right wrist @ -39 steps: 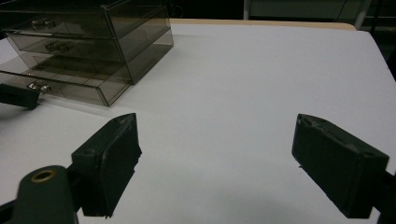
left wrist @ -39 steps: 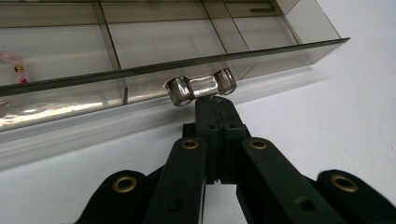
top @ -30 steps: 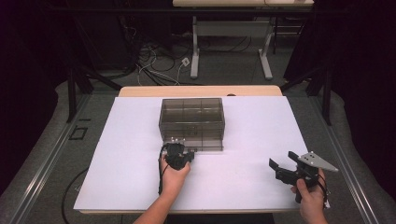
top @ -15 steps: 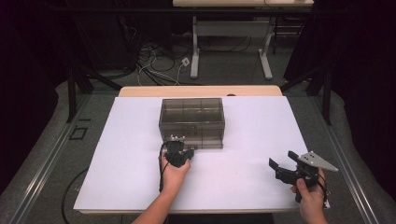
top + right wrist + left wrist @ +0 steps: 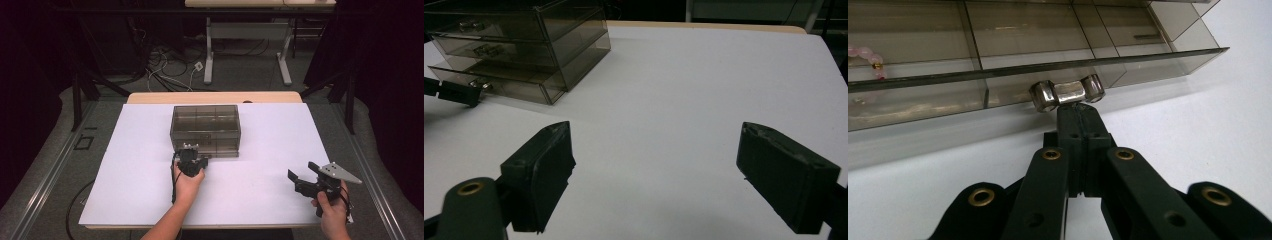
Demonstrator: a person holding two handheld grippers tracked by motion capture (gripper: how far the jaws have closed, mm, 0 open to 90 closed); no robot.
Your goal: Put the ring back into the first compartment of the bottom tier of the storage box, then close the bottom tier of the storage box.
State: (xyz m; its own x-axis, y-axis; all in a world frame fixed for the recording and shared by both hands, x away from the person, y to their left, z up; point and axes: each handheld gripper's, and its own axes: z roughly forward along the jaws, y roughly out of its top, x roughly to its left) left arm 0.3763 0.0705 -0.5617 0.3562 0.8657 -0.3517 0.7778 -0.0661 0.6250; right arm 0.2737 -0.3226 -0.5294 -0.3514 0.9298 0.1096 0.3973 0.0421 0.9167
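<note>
A smoky transparent drawer box [image 5: 205, 122] stands mid-table on the white sheet. My left gripper [image 5: 191, 150] is at its front, low down. In the left gripper view the jaws are pressed together on the shiny metal handle [image 5: 1068, 92] of the bottom drawer [image 5: 509, 87], which sticks out slightly beyond the drawers above. Pink beads [image 5: 870, 57] lie in a drawer compartment at the left. My right gripper [image 5: 306, 172] is held above the table's near right corner, open, with nothing between its jaws [image 5: 664, 165]. The left gripper's tip [image 5: 454, 92] shows at the drawer in the right gripper view.
The white sheet [image 5: 270, 150] covers the table, with bare room to the left and right of the box. Beyond the far edge are table legs [image 5: 207, 55] and cables [image 5: 165, 70] on the floor.
My left gripper has crept a little toward the box, still closed on the handle. The right gripper has stayed where it was.
</note>
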